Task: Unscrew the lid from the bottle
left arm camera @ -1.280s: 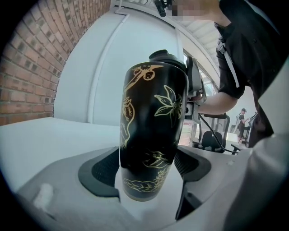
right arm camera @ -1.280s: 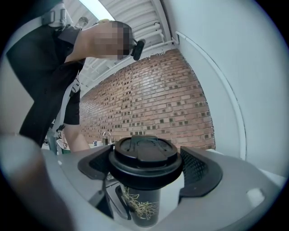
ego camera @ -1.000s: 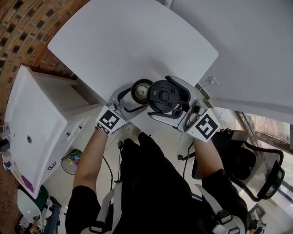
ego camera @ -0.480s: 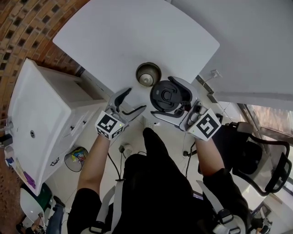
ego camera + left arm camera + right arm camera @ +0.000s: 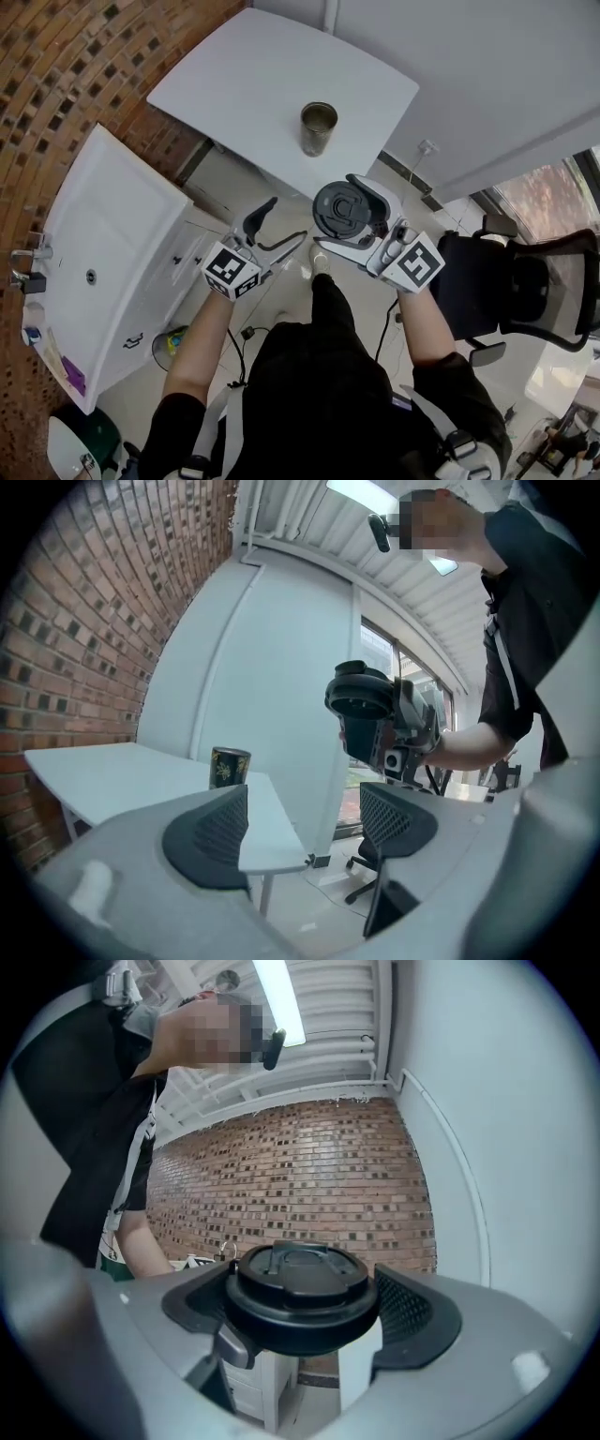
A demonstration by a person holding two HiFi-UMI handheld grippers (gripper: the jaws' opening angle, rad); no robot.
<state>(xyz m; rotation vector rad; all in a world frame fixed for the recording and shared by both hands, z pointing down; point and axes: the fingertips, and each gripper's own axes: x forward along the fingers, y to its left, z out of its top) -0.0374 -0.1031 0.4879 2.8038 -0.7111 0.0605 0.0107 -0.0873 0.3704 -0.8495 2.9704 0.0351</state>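
The bottle (image 5: 319, 128), a dark metal cylinder with its mouth uncovered, stands upright on the white table (image 5: 253, 84); the left gripper view shows this bottle (image 5: 229, 766) ahead at the table's near corner. Its round black lid (image 5: 339, 204) is clamped between the fingers of my right gripper (image 5: 342, 215), held in the air off the table's near edge. In the right gripper view the lid (image 5: 302, 1293) fills the gap of the right gripper (image 5: 302, 1309). My left gripper (image 5: 287, 219) hangs open and empty, left of the lid and short of the table. The left gripper view shows the same gripper (image 5: 305, 832) with nothing between the pads.
A white cabinet with a sink (image 5: 103, 272) stands at the left against the brick wall (image 5: 75, 66). A black office chair (image 5: 506, 291) is at the right. The person's torso and arms (image 5: 319, 394) fill the lower middle. A white wall (image 5: 487, 75) runs behind the table.
The left gripper has let go of the bottle and drawn back. Both grippers have pulled away from the table, the right one carrying the lid. The bottle stays standing on the table.
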